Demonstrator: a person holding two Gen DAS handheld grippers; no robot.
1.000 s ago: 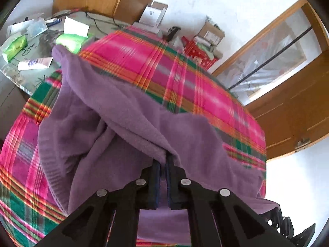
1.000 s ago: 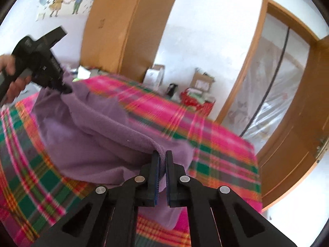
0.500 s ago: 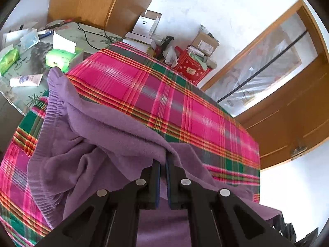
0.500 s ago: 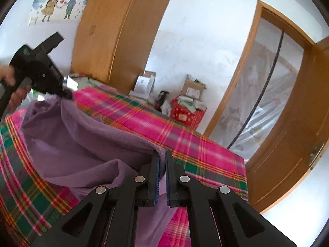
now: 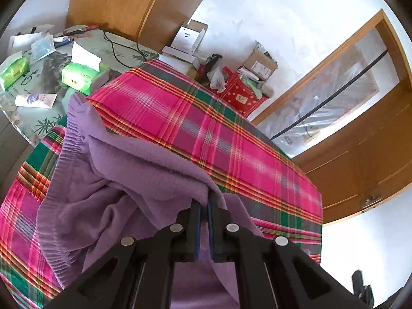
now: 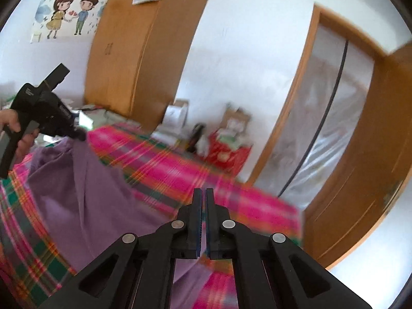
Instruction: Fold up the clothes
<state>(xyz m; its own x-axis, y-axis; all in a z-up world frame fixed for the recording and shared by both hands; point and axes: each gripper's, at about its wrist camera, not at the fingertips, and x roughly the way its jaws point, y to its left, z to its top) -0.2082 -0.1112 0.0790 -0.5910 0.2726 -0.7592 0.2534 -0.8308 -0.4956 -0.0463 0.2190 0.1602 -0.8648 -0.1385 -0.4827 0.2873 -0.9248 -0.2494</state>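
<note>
Pinching a fold of the purple garment above the plaid-covered table, the left gripper is holding it raised while the right gripper is closing with nothing between its jaws.

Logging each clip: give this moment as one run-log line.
task: fold clothes | left gripper: shut on purple garment, edge raised over plaid cover | right gripper: jaws closing, tips bare, garment below
</note>
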